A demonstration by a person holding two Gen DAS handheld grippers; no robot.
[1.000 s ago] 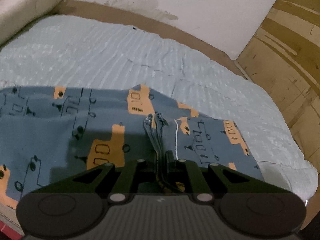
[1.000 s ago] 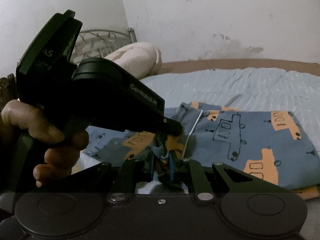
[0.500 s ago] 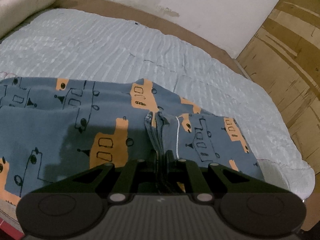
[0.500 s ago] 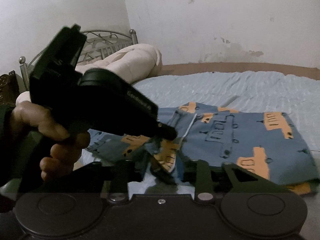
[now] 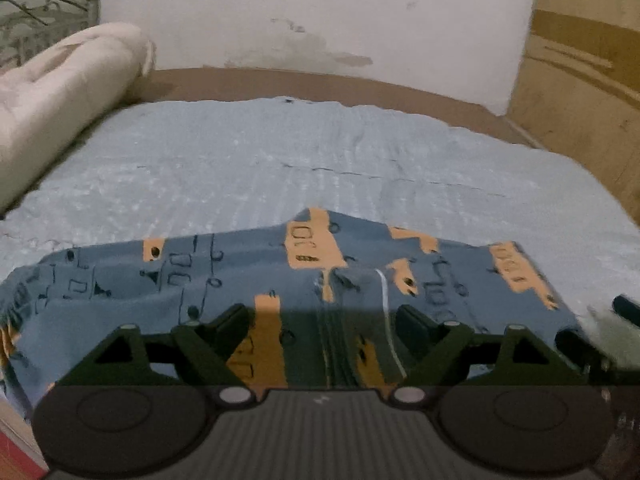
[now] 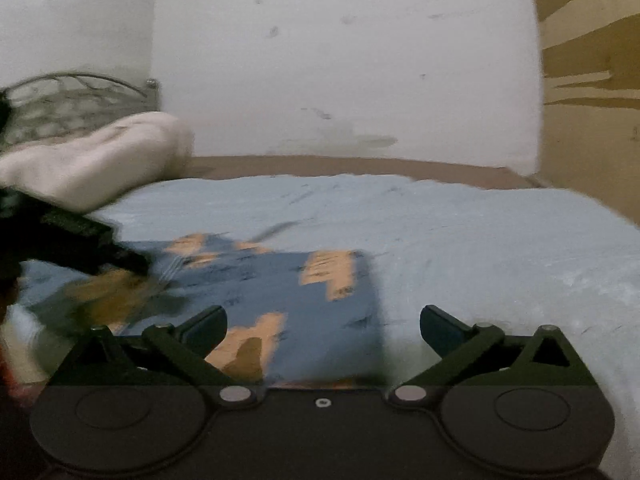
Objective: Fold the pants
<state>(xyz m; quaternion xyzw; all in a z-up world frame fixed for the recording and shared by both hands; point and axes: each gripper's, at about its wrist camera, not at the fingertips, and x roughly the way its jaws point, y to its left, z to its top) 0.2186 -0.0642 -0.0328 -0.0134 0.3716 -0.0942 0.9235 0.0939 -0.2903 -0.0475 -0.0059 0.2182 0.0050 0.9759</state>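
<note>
Left wrist view shows your left tongs (image 5: 324,320) and right tongs (image 6: 322,330) opening, releasing the folded pants (image 5: 240,280); next, smooth or re-grip for another fold.

Right gripper (image 6: 322,326) jaws opening, nothing pinched; folded pants (image 6: 280,292) flat on blue bedspread (image 6: 480,232).
</note>
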